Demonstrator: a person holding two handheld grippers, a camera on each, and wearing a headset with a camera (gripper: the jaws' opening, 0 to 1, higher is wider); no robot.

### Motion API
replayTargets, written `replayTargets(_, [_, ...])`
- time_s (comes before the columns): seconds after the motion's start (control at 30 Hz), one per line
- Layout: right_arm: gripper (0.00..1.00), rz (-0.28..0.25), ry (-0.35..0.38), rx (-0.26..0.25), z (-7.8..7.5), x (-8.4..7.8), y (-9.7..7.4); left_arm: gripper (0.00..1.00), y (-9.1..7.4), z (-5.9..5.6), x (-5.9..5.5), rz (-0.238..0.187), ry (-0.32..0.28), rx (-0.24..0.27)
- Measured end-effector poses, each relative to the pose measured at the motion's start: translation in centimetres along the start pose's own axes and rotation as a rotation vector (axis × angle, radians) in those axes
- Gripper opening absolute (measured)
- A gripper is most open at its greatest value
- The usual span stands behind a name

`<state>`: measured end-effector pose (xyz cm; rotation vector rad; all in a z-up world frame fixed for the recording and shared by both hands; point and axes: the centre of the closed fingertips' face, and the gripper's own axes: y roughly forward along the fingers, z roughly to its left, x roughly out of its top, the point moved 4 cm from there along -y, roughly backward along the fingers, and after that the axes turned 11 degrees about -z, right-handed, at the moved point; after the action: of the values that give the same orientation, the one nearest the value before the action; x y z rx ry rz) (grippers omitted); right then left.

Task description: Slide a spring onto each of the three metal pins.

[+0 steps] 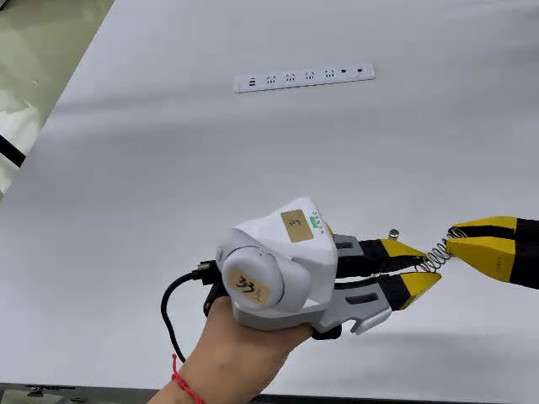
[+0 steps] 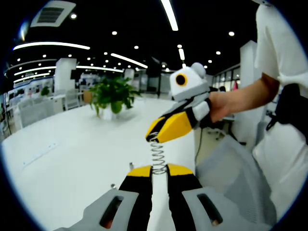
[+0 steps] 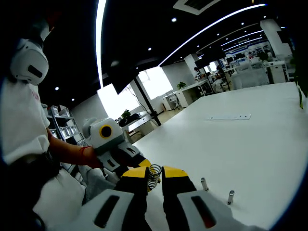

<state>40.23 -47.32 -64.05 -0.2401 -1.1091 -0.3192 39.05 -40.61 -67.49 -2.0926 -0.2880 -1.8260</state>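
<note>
A small metal spring [image 1: 435, 256] hangs in the air between the two grippers. My left gripper [image 1: 424, 266], held by a hand at the bottom centre, has its yellow tips shut on the spring's near end [image 2: 158, 159]. Coming in from the right edge, my right gripper [image 1: 452, 238] pinches the other end [image 3: 154, 176]. One short metal pin [image 1: 392, 234] stands on the white table just behind the left jaws. Two more pins [image 3: 203, 184] [image 3: 230, 197] stand on the table to the right of the right gripper [image 3: 155, 172].
A white power strip [image 1: 303, 77] lies flat on the white table [image 1: 168, 185] far ahead. The table's front edge runs along the bottom of the head view, its left edge borders a greenish floor. A black cable [image 1: 173, 307] trails from the left gripper.
</note>
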Motion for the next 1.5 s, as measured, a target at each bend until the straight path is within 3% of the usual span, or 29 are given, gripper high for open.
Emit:
replayTargets(0.47, [0.12,0.088,-0.099,0.064,0.8,0.3,0.5,0.10,0.1,-0.2,-0.1,0.002,-0.001,-0.015])
replayTargets(1.13, [0.13,0.309,-0.345,0.187,1.9,0.8,1.4,0.10,0.1,-0.4,-0.2,-0.009,-0.001,-0.033])
replayTargets(1.23, [0.18,0.379,-0.380,0.217,1.7,1.1,1.2,0.10,0.1,-0.5,-0.3,-0.012,-0.002,-0.035])
replayTargets(1.5, [0.20,0.639,-0.553,0.394,1.8,1.2,1.5,0.10,0.3,-0.5,-0.5,-0.013,0.004,-0.046])
